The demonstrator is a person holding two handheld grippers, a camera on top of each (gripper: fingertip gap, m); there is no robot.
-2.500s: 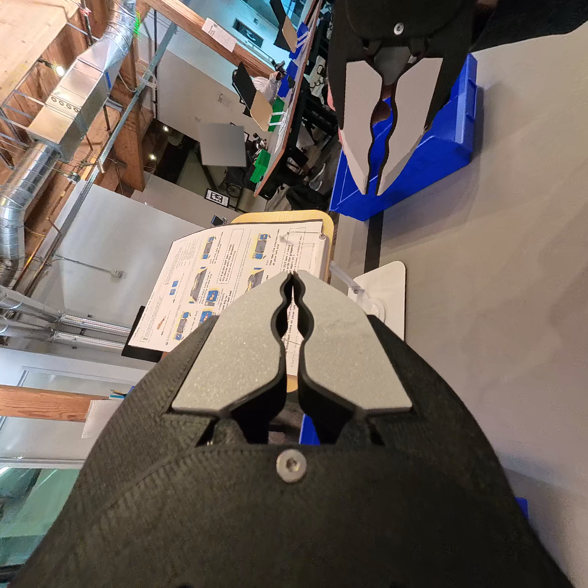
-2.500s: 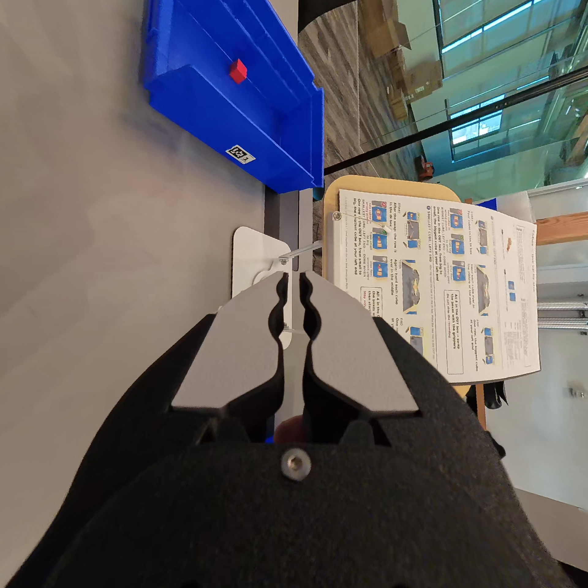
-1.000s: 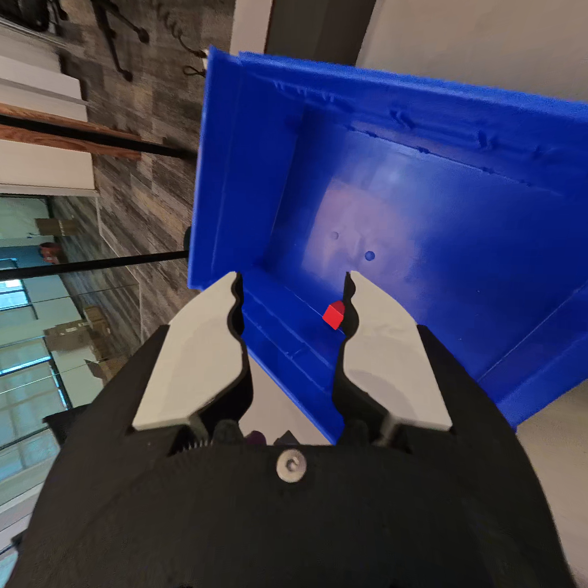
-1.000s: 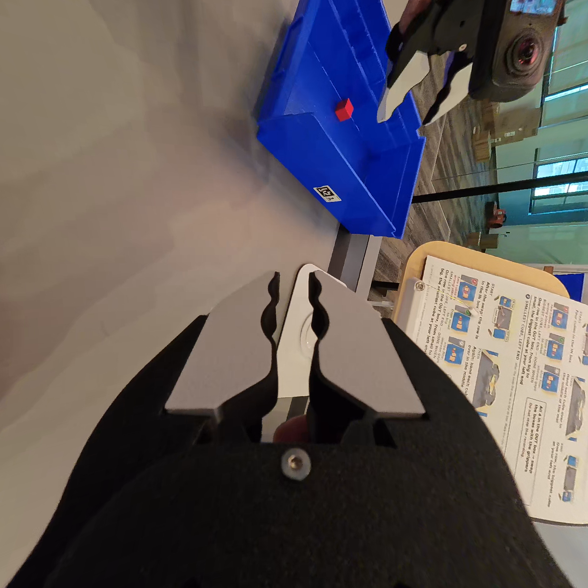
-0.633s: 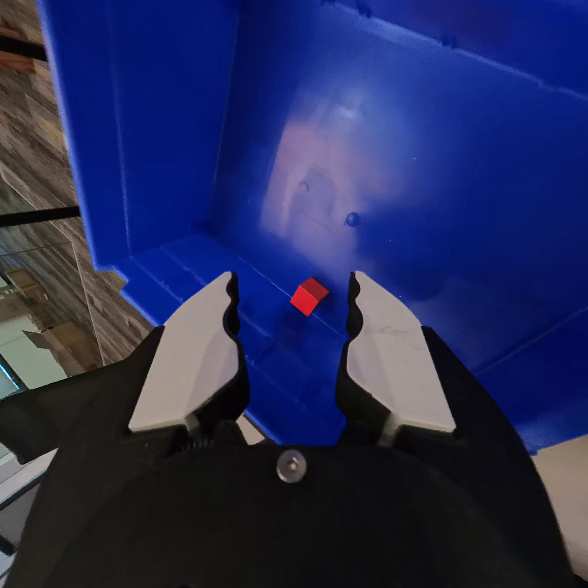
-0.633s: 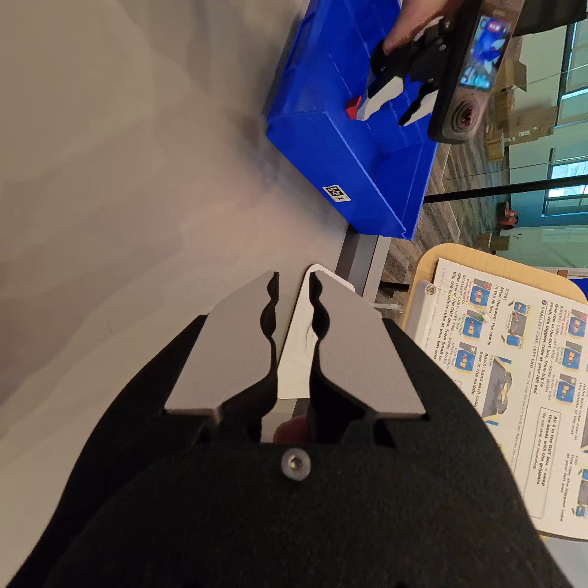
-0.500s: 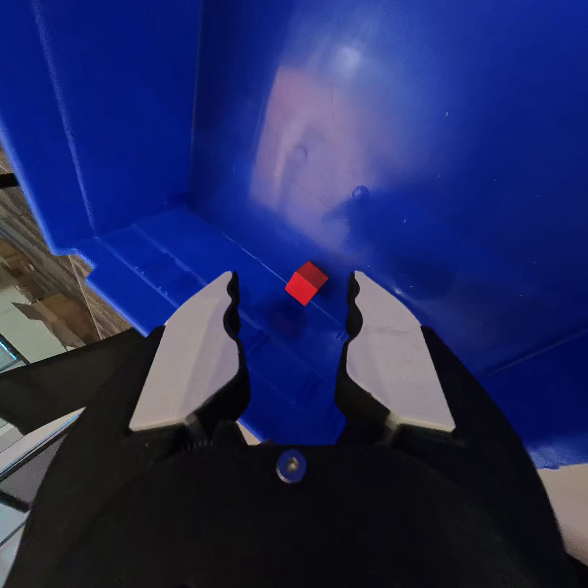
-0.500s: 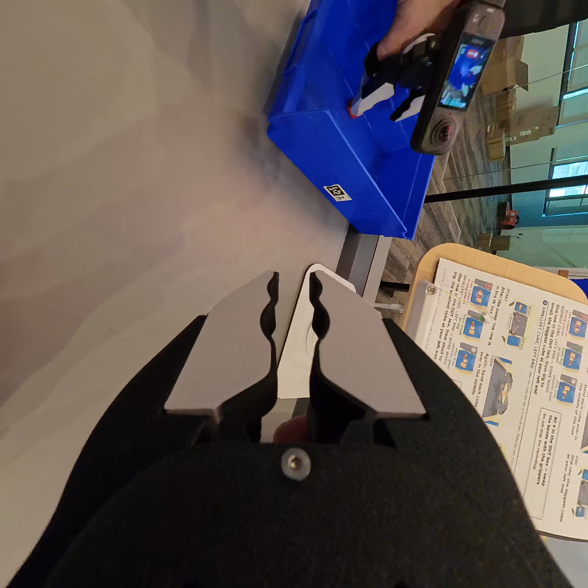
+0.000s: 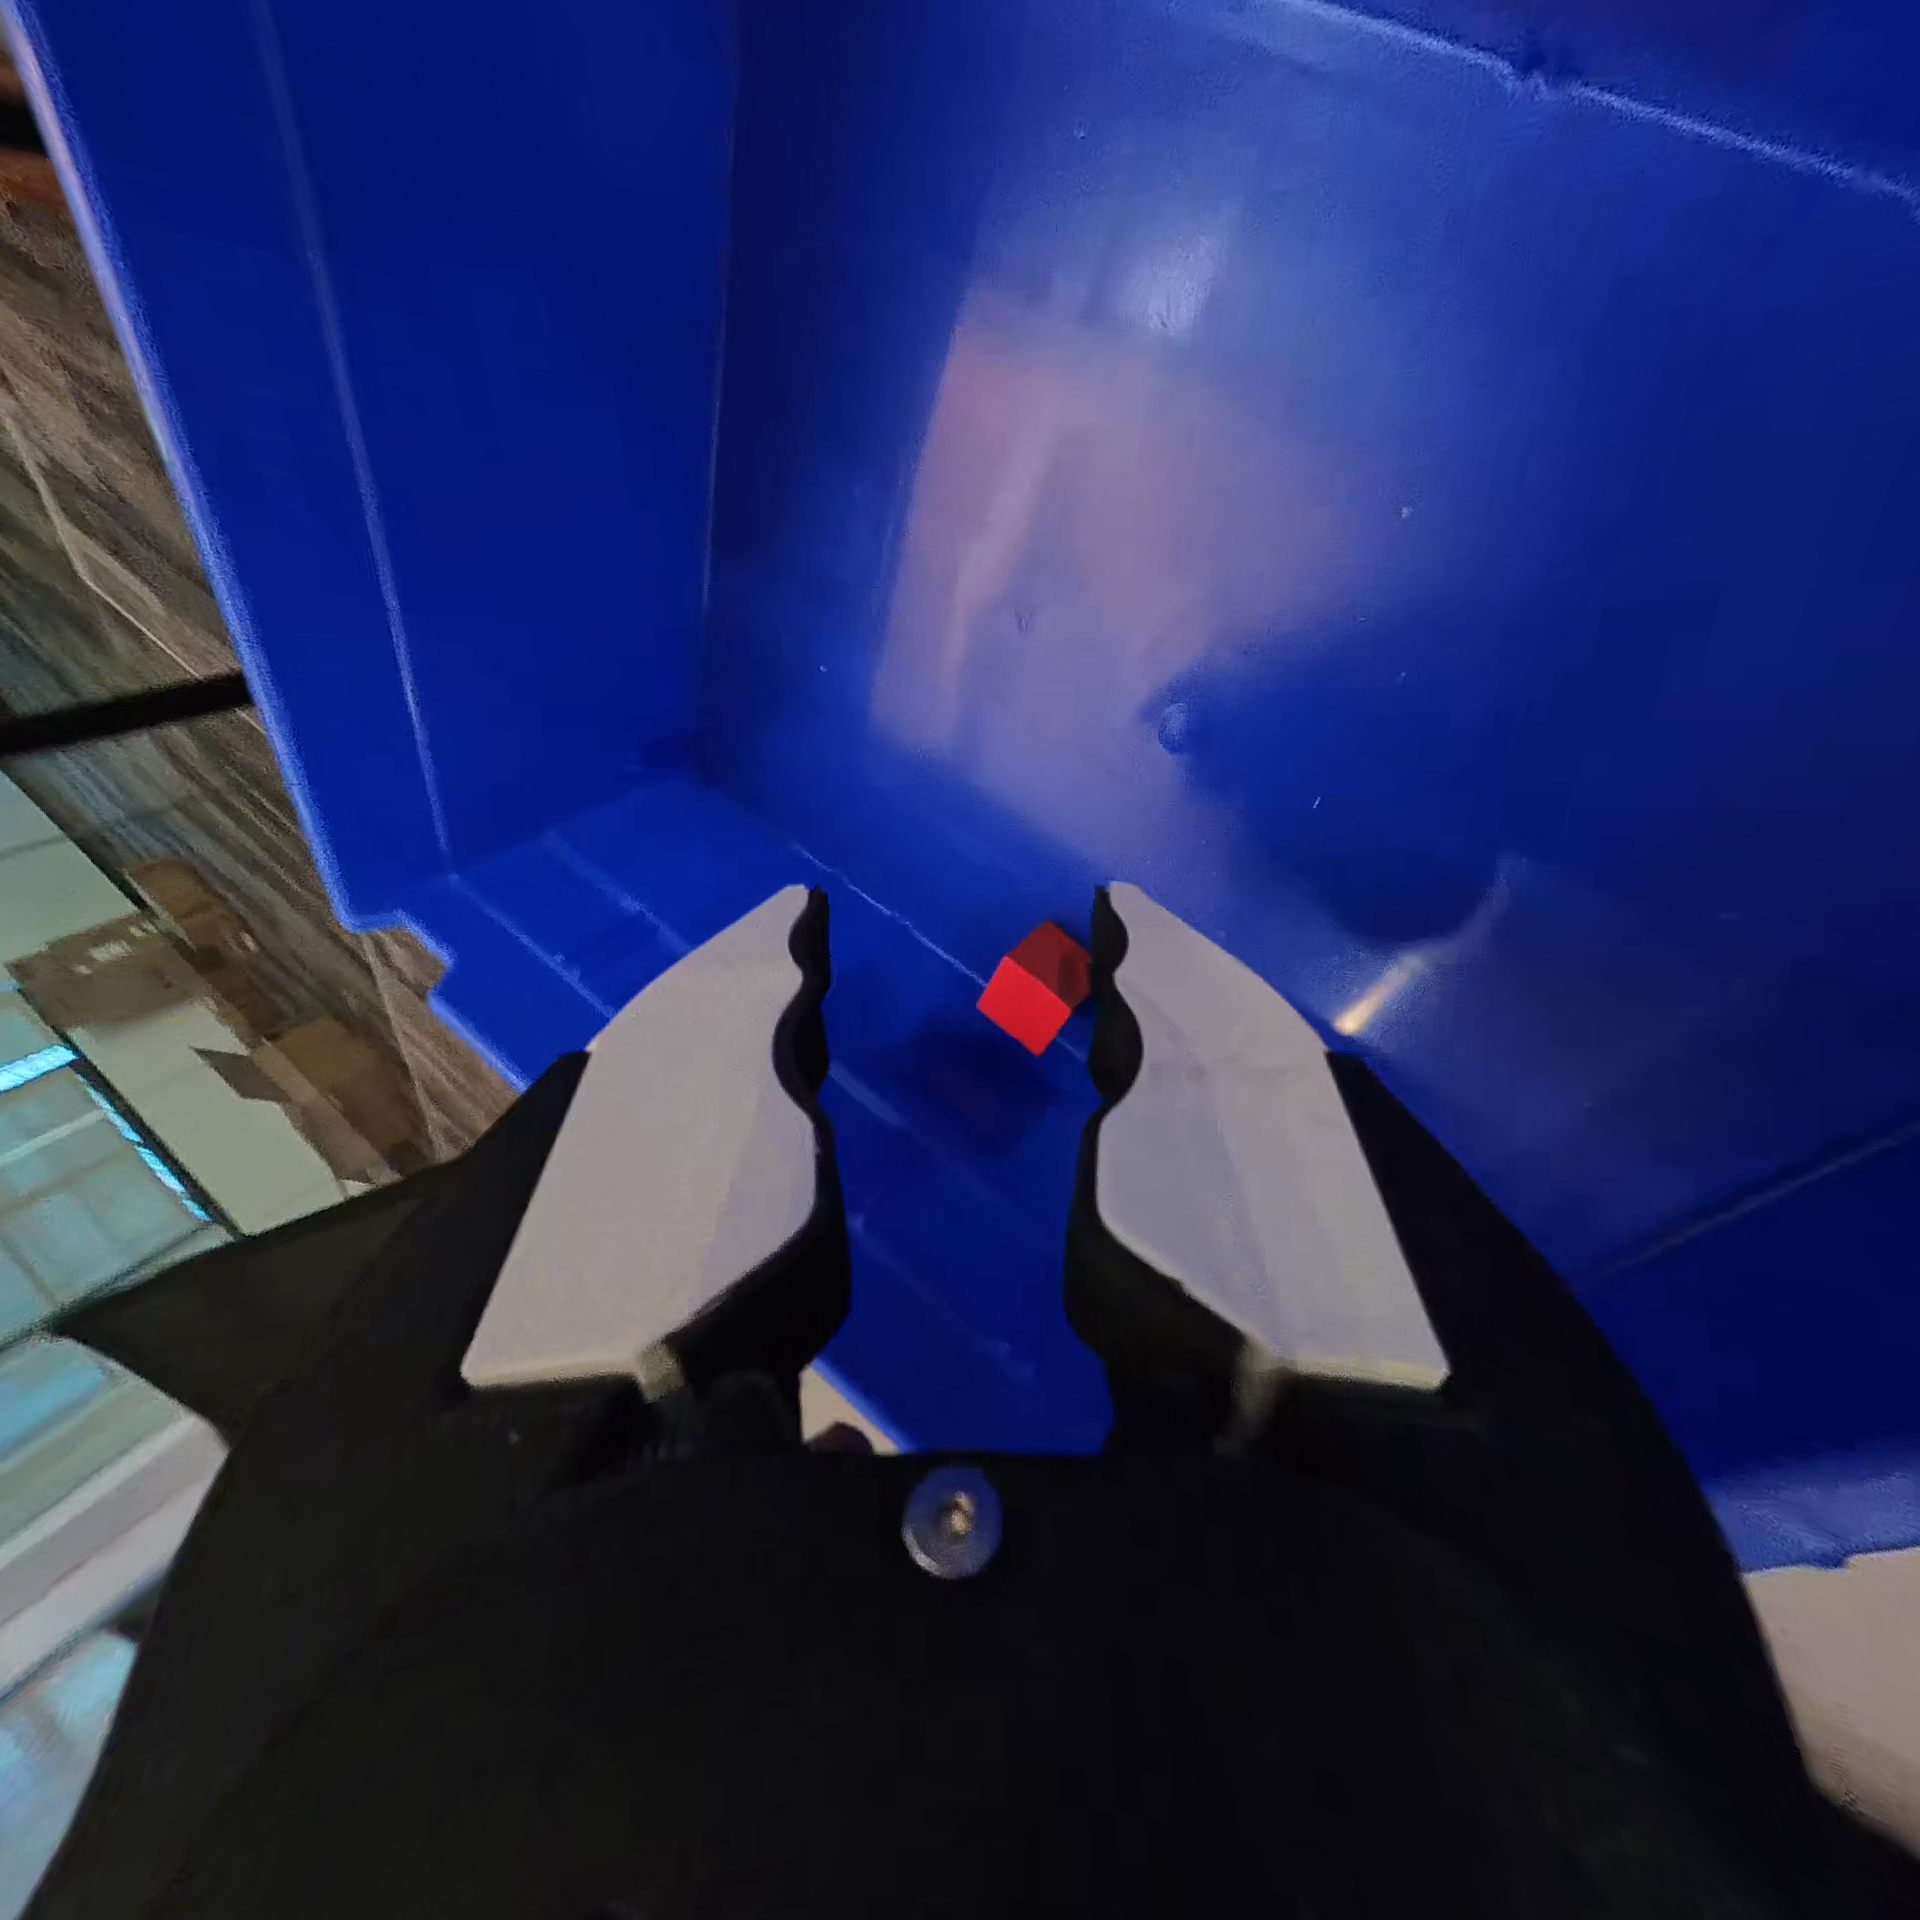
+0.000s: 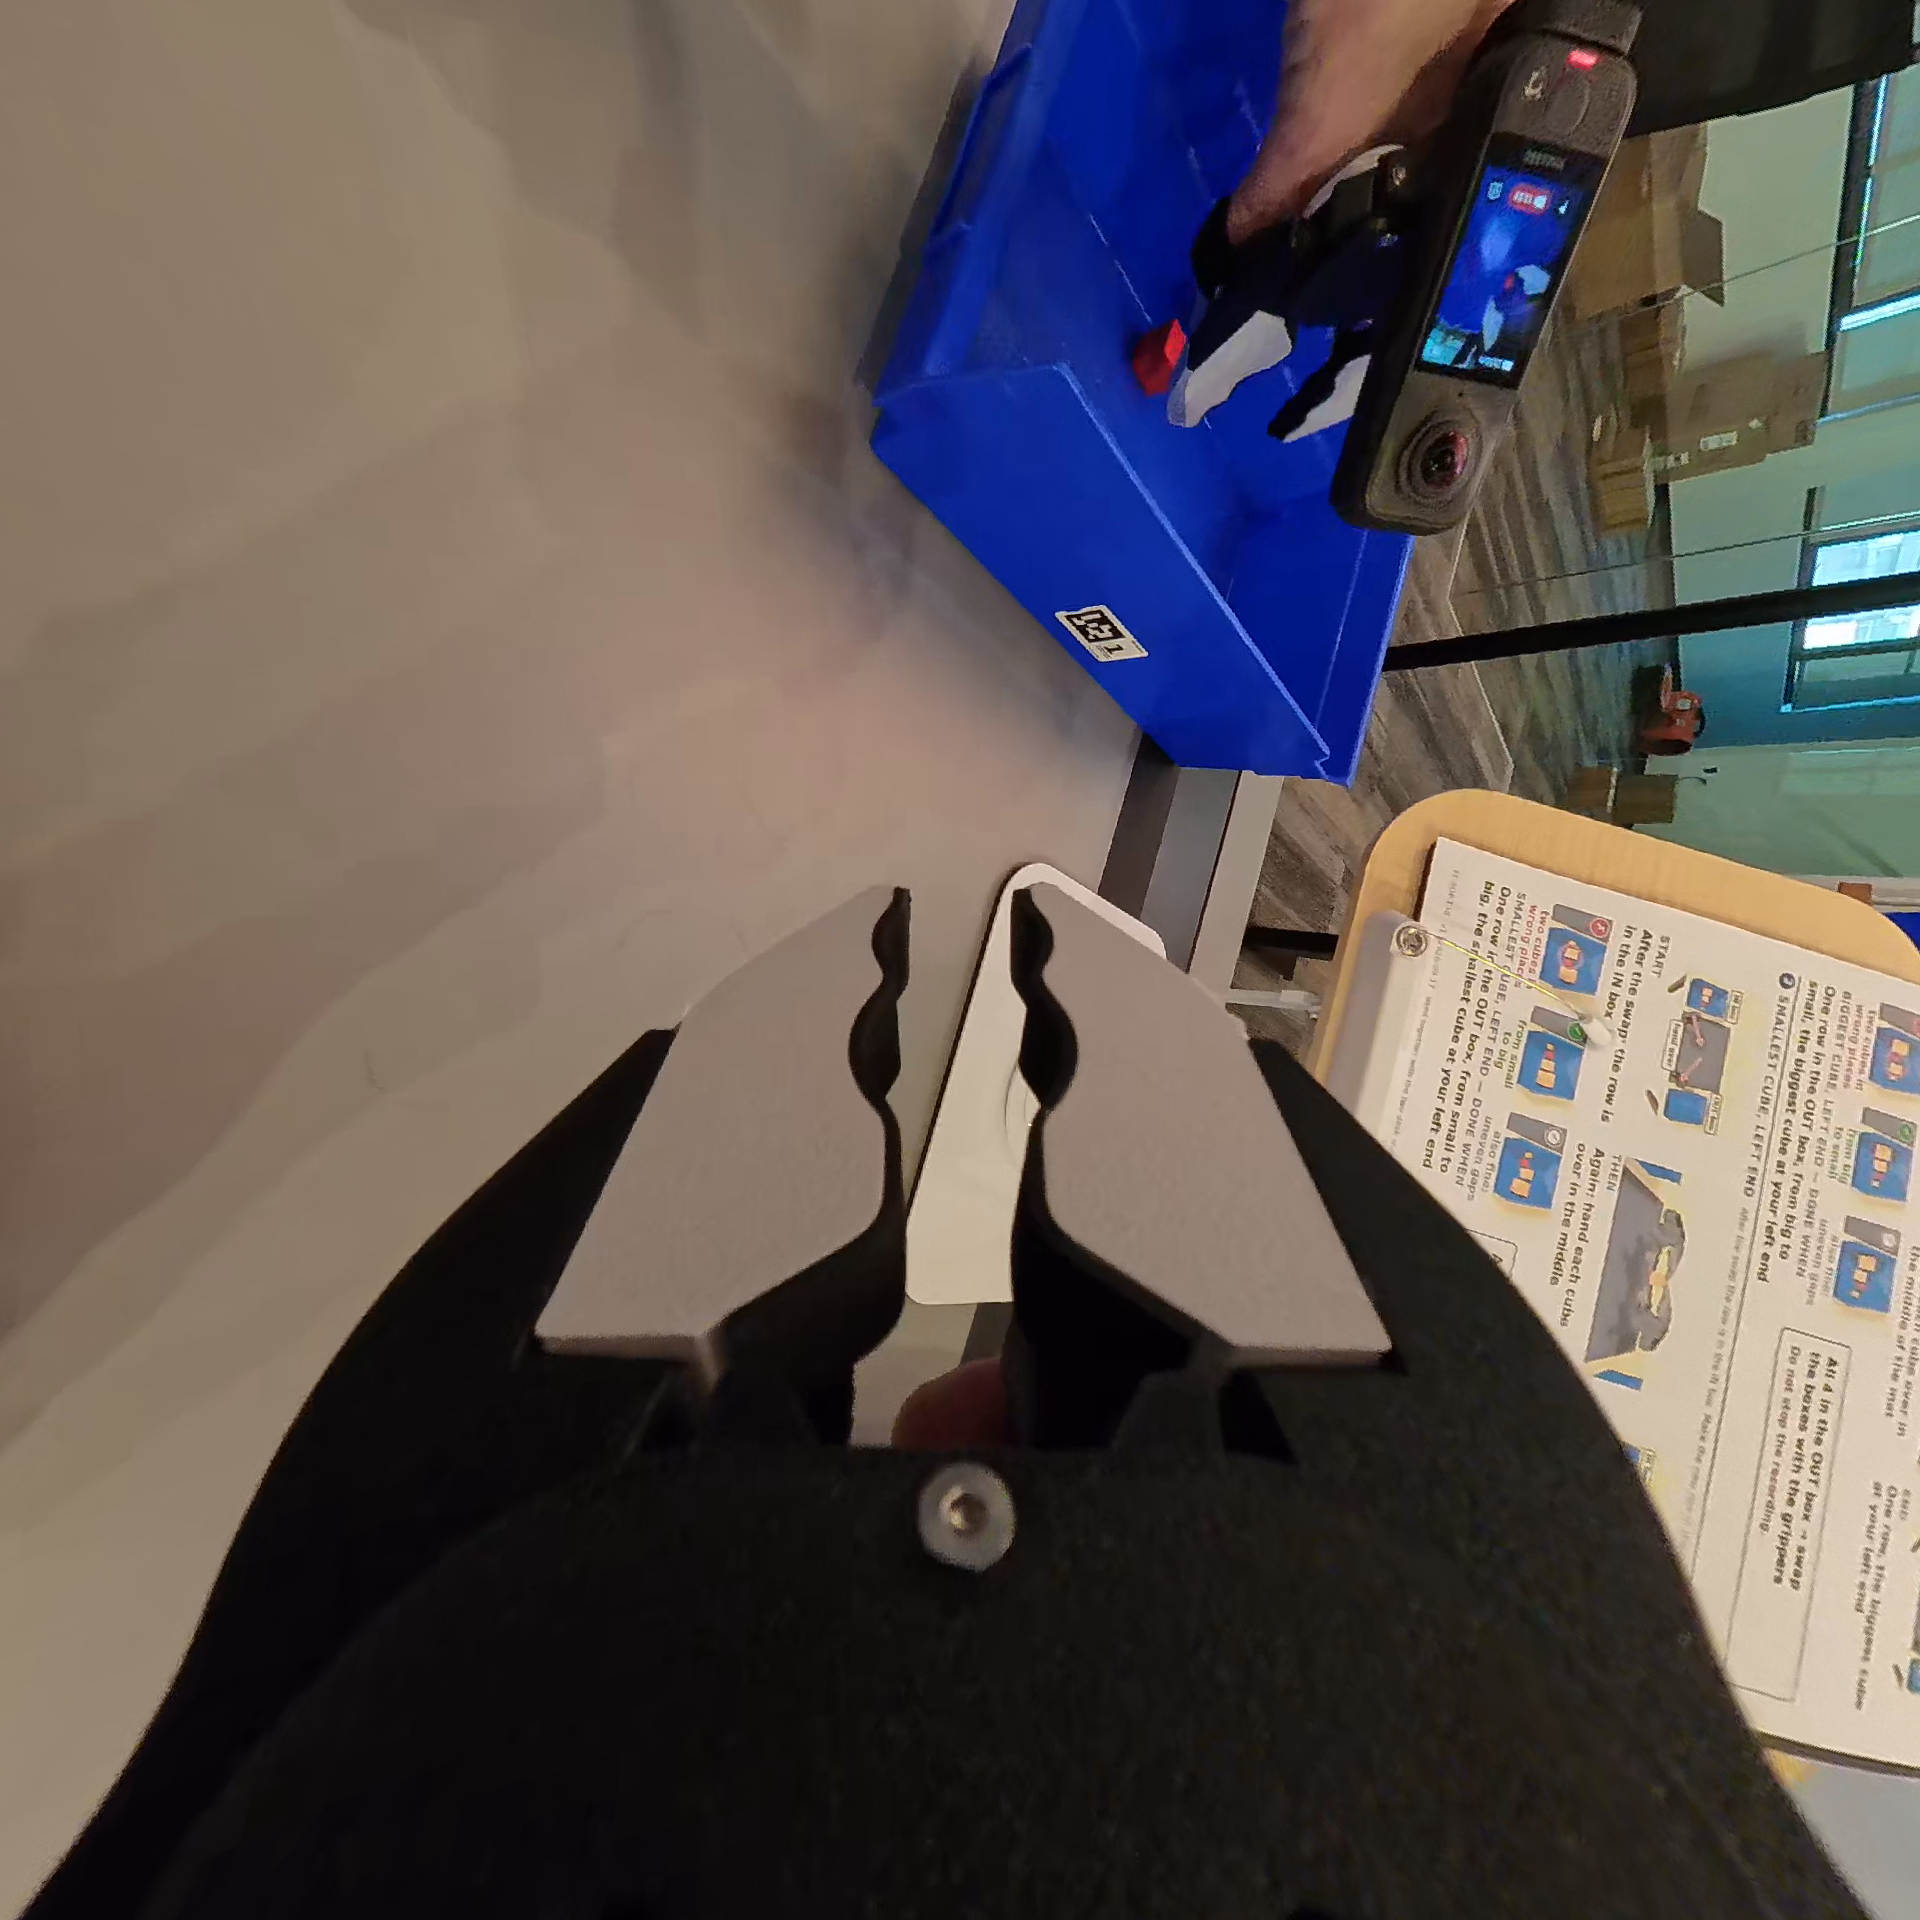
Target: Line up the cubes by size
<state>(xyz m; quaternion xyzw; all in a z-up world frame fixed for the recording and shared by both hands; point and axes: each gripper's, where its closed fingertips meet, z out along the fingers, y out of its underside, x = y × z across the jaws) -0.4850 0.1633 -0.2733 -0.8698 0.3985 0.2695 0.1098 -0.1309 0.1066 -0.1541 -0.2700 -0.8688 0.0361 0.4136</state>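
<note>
A small red cube [image 9: 1029, 992] lies on the floor of the blue bin [image 9: 520, 416]. My left gripper [image 9: 956, 904] reaches down into the bin with its jaws open around the cube. The cube sits close against the right finger [image 9: 1195, 1091], and a wide gap separates it from the left finger [image 9: 686, 1122], so it is not gripped. The right wrist view shows the same bin [image 10: 1091, 520], the cube [image 10: 1158, 356] and the left gripper [image 10: 1236, 416] from farther off. My right gripper [image 10: 961, 899] hovers over the grey table [image 10: 416, 520], its jaws slightly apart with nothing between them.
A white flat plate [image 10: 966, 1195] lies at the table edge beyond my right fingers. An instruction sheet on a wooden board [image 10: 1662, 1195] stands to the right, past the edge. A hand and a camera [image 10: 1486, 281] sit above the left gripper. The bin walls stand close around the left gripper. About 40 centimeters separates my left fingertips from my right.
My left gripper has swung to the bin, opened, gone down inside, and its jaws have narrowed around the red cube without gripping it. My right gripper has barely moved.
</note>
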